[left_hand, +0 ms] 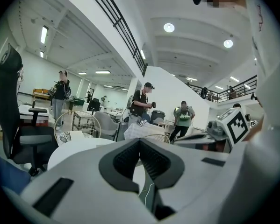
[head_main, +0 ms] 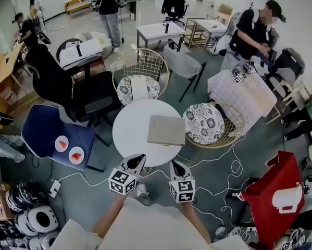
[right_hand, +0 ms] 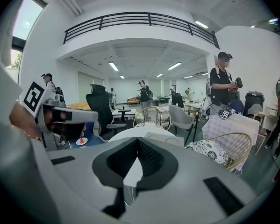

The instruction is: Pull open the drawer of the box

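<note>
Both hand-held grippers hover side by side at the near edge of the round white counter [head_main: 128,132]. The left hand-held gripper [head_main: 138,159] has its jaws pressed together at the tips, with nothing between them. The right hand-held gripper [head_main: 175,164] matches it, jaws together and empty. Neither touches the flat grey-beige rectangular box [head_main: 166,130], which lies on the counter's right half, just ahead of the right one. Its drawer can't be made out from above. Beyond the counter stands a gold wire chair with a black-and-white patterned cushion [head_main: 138,87]. Off to the left, a blue chair [head_main: 44,132] carries two small white plates [head_main: 76,155].
</note>
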The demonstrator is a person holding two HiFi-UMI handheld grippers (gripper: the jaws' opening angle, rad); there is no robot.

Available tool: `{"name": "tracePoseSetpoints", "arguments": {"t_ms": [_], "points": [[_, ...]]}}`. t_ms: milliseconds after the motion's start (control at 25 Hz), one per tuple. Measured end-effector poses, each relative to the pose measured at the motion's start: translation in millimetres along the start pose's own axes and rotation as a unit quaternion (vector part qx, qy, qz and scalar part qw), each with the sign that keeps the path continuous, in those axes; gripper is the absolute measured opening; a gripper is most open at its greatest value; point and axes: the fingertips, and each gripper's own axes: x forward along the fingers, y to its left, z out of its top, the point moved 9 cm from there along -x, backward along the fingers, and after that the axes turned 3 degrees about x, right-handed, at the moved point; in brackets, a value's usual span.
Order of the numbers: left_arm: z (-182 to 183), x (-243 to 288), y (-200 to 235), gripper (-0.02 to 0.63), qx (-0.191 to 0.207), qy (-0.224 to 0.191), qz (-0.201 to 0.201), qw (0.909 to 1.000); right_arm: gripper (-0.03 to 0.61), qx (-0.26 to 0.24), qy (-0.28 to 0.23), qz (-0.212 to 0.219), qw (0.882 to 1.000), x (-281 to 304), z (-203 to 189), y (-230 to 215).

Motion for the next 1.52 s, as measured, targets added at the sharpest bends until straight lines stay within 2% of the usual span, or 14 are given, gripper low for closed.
{"name": "tracePoseSetpoints", "arguments": {"t_ms": [360, 720, 1520], "points": [[-3, 28, 41, 0.011, -0.013, 0.021, -0.036, 0.9990, 0.015, 0.002, 0.003, -0.026, 1.000, 41, 16, 2], [-4, 46, 42, 0.012, -0.015, 0.031, -0.055, 0.9979, 0.015, 0.019, 0.009, -0.044, 0.999, 43, 13, -9], [-20, 81, 18, 0.011, -0.025, 0.066, 0.002, 0.9975, 0.015, 0.036, 0.033, 0.004, 0.999, 47, -6, -62]]}}
